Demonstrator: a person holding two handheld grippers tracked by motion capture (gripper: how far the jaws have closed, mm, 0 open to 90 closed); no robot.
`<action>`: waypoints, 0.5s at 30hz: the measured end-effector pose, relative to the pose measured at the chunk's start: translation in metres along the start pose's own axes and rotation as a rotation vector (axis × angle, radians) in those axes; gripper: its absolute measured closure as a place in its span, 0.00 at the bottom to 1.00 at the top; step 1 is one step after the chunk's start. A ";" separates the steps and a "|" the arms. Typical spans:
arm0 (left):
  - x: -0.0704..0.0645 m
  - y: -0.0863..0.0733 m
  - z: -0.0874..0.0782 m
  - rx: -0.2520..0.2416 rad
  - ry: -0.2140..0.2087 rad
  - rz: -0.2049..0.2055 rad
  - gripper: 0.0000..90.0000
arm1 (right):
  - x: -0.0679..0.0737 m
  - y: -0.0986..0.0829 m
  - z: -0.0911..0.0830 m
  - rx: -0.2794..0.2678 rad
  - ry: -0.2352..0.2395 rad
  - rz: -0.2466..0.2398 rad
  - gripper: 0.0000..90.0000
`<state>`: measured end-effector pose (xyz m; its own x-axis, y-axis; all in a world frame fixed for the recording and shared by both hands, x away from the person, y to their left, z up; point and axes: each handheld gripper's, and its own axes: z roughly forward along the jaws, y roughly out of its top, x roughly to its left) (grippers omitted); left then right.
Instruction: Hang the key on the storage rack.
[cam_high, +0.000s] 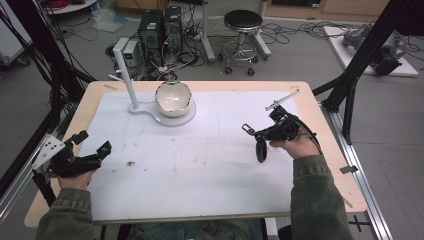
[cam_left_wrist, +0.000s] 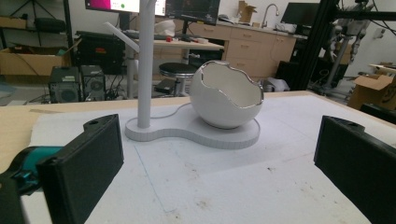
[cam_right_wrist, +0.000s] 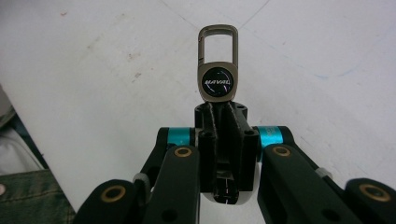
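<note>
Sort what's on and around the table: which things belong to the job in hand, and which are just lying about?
In the job:
- keychain clip, clamped in the right gripper
- white stand with post
- eggshell-shaped bowl on the stand's base
- left gripper, open and holding nothing

Lying about:
- black stool
- computer towers
- floor cables

We see a white eggshell-shaped bowl (cam_high: 173, 97) on a white stand (cam_high: 150, 111) with an upright post (cam_high: 126, 75), far across the tabletop (cam_high: 210, 86); beyond, a black stool (cam_high: 242, 22) and computer towers (cam_high: 160, 27).
</note>
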<state>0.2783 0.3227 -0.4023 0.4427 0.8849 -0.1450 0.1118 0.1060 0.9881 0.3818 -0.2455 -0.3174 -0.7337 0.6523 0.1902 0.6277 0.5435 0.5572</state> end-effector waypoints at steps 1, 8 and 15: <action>0.000 0.000 0.000 -0.001 0.000 -0.002 0.02 | 0.001 0.003 0.001 0.002 -0.007 -0.004 0.93; 0.000 0.000 0.000 0.004 -0.001 -0.006 0.02 | 0.010 0.021 0.005 -0.006 -0.016 -0.032 0.93; 0.000 -0.001 0.001 0.009 -0.008 -0.011 0.02 | 0.021 0.041 0.006 -0.025 -0.010 -0.052 0.93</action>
<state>0.2790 0.3222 -0.4035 0.4486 0.8800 -0.1561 0.1242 0.1116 0.9860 0.3933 -0.2059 -0.2957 -0.7624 0.6288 0.1527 0.5820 0.5632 0.5866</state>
